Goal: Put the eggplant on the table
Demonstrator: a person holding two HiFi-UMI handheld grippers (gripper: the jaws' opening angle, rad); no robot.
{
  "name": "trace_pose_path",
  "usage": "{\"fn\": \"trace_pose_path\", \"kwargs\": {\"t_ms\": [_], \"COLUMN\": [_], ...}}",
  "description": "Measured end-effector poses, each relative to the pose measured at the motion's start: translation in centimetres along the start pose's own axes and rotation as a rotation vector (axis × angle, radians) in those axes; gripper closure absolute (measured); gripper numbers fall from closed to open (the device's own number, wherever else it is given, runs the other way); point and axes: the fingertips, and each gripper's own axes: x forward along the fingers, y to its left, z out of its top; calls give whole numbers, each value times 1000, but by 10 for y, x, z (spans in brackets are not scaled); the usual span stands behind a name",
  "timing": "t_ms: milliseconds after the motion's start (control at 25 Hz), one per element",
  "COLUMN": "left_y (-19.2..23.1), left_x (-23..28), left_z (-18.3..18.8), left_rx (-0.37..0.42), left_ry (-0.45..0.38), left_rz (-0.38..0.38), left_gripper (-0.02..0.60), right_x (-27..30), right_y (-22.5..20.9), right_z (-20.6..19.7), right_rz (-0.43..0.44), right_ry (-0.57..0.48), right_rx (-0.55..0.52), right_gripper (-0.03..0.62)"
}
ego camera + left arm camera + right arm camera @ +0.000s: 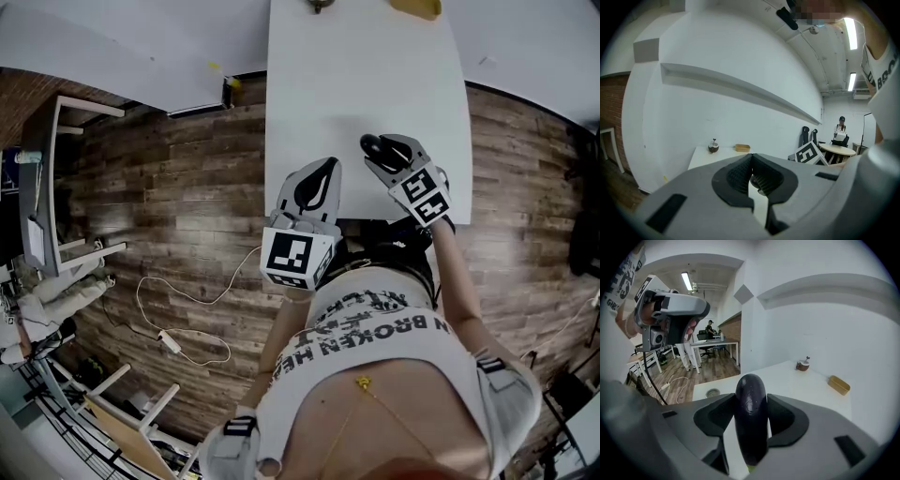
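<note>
A dark purple eggplant (751, 418) stands lengthwise between the pads of my right gripper (751, 397), which is shut on it. In the head view the right gripper (382, 150) holds the eggplant (373, 144) over the near end of the white table (366, 84). My left gripper (323, 167) hovers beside it at the table's near left edge, holding nothing. In the left gripper view its jaw tips (751, 157) meet. The right gripper view shows the left gripper (670, 310) raised at the upper left.
At the table's far end sit a brown round object (802, 365) and a small yellow tray (839, 384). A small round disc (712, 393) lies near the table's near corner. A white cable (178, 319) lies on the wood floor to the left.
</note>
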Motion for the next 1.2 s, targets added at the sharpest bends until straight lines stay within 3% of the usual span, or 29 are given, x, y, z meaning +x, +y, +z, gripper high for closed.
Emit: {"fn": "trace_pose_path", "kwargs": {"t_ms": [1200], "left_y": [28], "left_x": [-25], "left_z": [-34], "left_rx": [-64], "left_ry": [64], "left_rz": [86], "left_gripper": [575], "right_x": [83], "right_y": [22], "right_z": [-101], "right_rz": [132], "right_ry": [278], "right_rx": [13], "right_gripper": [379]}}
